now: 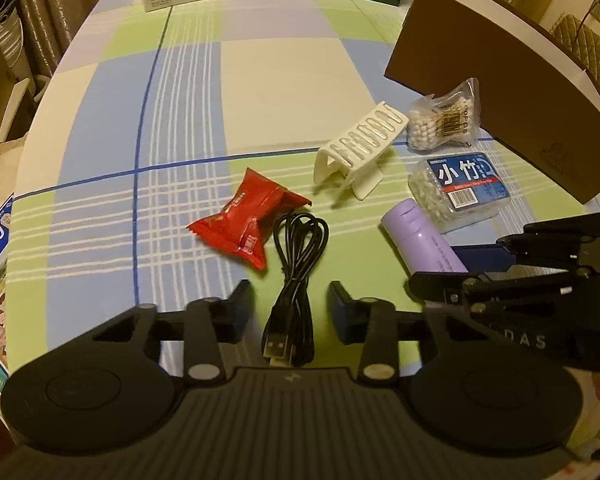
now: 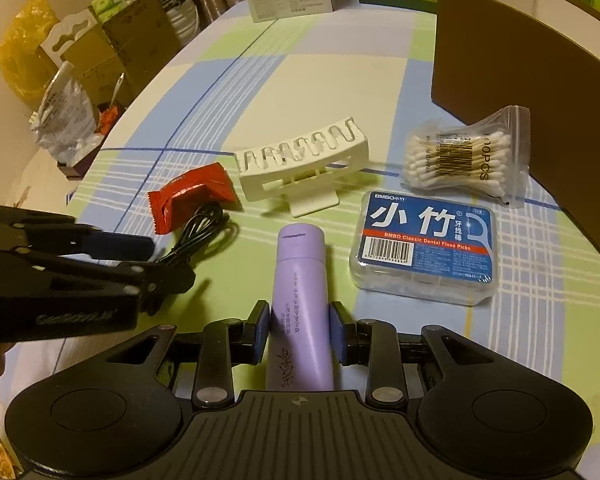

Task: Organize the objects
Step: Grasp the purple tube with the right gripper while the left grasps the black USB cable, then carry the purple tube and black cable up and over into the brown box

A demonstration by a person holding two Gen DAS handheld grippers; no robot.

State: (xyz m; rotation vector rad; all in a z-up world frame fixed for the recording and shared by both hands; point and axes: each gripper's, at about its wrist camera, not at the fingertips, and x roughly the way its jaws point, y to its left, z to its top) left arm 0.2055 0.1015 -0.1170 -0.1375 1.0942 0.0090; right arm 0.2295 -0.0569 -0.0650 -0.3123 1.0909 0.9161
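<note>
Right wrist: purple tube between right gripper fingers, perhaps touching

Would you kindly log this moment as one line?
left gripper: open over black cable | right gripper: open around purple tube | brown box: behind

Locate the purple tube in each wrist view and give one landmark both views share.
Left wrist view: the purple tube lies right of centre, beside the black cable, partly behind the right gripper.
Right wrist view: it lies at bottom centre, between the right gripper's open fingers.
Shared landmark: the dental floss box, just right of the tube.
</note>
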